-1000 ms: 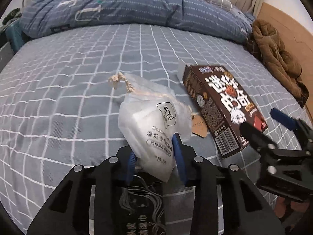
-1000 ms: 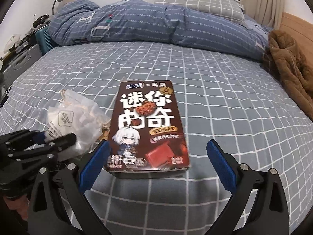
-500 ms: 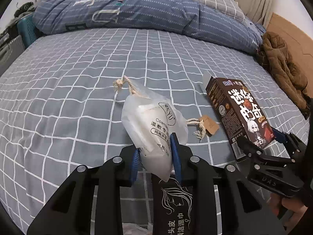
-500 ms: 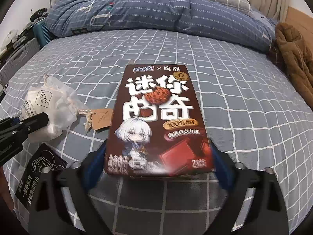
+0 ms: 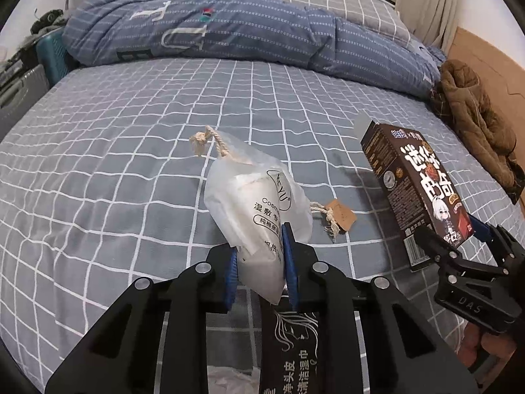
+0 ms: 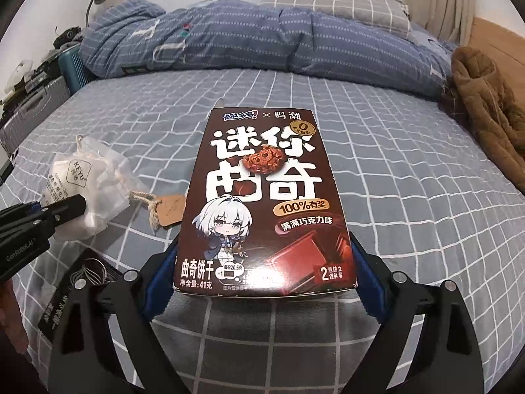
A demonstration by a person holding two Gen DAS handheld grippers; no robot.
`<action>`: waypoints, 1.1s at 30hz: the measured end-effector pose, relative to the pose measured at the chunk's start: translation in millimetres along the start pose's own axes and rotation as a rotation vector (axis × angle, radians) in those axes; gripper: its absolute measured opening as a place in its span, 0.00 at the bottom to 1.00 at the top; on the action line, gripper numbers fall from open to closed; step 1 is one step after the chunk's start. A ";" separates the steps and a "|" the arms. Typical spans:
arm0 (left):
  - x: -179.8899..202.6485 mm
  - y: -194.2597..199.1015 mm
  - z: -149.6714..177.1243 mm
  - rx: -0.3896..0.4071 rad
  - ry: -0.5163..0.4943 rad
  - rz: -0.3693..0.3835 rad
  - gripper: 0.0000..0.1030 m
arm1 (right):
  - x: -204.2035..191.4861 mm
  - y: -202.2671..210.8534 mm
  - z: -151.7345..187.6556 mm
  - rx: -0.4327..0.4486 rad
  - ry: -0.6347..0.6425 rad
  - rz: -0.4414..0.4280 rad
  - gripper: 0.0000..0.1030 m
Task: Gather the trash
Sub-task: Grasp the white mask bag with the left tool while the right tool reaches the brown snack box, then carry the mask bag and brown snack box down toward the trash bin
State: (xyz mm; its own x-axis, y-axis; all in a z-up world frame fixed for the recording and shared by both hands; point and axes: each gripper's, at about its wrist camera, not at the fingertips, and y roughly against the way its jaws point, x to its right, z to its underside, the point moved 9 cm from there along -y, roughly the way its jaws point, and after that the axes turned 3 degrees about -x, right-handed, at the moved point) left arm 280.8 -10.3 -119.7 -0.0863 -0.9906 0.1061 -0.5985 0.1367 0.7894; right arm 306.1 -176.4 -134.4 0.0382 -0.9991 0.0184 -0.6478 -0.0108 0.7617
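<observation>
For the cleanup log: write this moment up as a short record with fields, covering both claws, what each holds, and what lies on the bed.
surface: bed sheet, grey with a white grid
left claw: shut on the plastic bag, having just been closing; bag lifted
right claw: shut on the cookie box, gripped across its width, near end, tilted up
loose on bed: black sachet below the left claw
bag's string and paper tag: trailing onto the sheet
far side: rolled duvet, brown jacket
</observation>
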 end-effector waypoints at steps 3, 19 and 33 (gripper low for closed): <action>-1.1 7.7 3.1 0.007 -0.002 -0.005 0.22 | -1.8 10.0 -0.1 0.014 0.003 -0.003 0.84; 13.8 60.1 28.5 0.069 -0.007 -0.004 0.22 | -9.6 70.4 22.2 0.075 0.011 -0.019 0.84; 26.7 108.0 53.9 0.109 -0.002 0.030 0.22 | -11.8 122.2 43.9 0.113 0.014 -0.034 0.84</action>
State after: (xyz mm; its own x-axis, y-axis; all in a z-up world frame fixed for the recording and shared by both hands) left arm 170.9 -21.7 -64.3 -0.1072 -0.9860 0.1275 -0.6787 0.1663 0.7153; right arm 193.1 -167.7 -70.0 0.0723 -0.9974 0.0035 -0.7273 -0.0503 0.6845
